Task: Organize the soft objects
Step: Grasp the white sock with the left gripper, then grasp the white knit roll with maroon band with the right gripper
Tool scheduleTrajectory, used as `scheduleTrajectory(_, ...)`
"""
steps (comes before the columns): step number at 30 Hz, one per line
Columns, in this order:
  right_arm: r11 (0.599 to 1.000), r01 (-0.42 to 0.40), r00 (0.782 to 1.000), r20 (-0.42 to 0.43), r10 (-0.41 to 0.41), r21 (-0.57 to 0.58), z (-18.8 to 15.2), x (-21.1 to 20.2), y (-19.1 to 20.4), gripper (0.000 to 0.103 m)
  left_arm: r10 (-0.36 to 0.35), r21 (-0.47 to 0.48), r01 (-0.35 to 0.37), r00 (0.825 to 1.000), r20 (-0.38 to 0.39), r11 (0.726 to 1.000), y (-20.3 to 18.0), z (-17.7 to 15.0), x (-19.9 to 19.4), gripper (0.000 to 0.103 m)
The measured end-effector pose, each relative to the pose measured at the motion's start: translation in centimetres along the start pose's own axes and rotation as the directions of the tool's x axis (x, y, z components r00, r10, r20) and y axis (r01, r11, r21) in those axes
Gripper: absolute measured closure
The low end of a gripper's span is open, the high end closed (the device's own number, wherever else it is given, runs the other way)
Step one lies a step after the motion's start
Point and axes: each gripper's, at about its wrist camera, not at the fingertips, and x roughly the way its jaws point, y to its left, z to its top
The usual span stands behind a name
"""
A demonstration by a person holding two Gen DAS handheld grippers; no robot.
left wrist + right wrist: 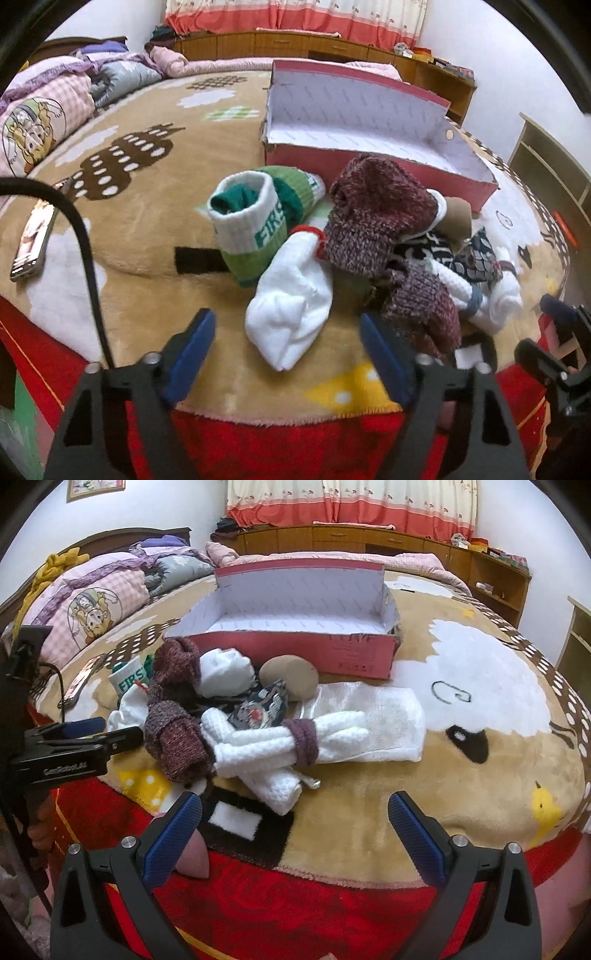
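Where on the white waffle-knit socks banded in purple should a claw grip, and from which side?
Probably at the purple band of the white waffle-knit socks: that is the cinched, narrowest part. Come from above, claw fingers either side of the bundle, which lies flat on the blanket.

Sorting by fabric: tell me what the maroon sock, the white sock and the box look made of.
Maroon sock: chunky marled knit, likely wool or acrylic, matte. White sock: fine ribbed knit, probably cotton. Box: cardboard, pink outside, white printed lining, ragged edges.
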Motion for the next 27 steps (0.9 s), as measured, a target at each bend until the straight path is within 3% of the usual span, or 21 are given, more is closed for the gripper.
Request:
scheduleTrajectory(4,1.000,-0.025,1.000,0.015,0.025,-0.001,0.6,-0.1,-0.9,0.000,0.014,-0.010,-0.014,1.000,-0.019,1.000,-0.5,0.3,0.5,0.042)
scheduleTrajectory(8,0.999,-0.049,0.999,0.010,0.049,-0.012,1.6,0.6,-2.0,0.000,0.046,-0.005,-0.046,0.998,-0.035,0.999,-1.1,0.5,1.0,0.046)
scheduleTrajectory(11,0.996,-0.084,0.996,-0.006,0.084,0.011,2.5,1.4,-2.8,0.000,0.057,0.004,-0.057,0.997,-0.047,0.998,-1.0,0.7,1.5,0.059)
scheduleTrajectory(13,0.994,-0.104,0.994,-0.010,0.105,0.038,3.1,1.8,-3.1,0.000,0.020,0.013,-0.019,0.998,-0.054,1.000,-0.7,0.6,1.7,0.065)
scheduleTrajectory(18,0.995,-0.074,0.996,-0.039,0.077,0.073,3.7,2.5,-2.2,0.000,-0.051,0.072,0.056,0.996,-0.068,0.996,0.1,0.9,1.7,0.071)
scheduleTrajectory(27,0.972,-0.077,0.991,-0.085,0.098,0.223,3.4,2.1,-2.5,0.005,-0.093,0.108,0.101,0.993,-0.075,0.989,0.6,0.5,1.4,0.074)
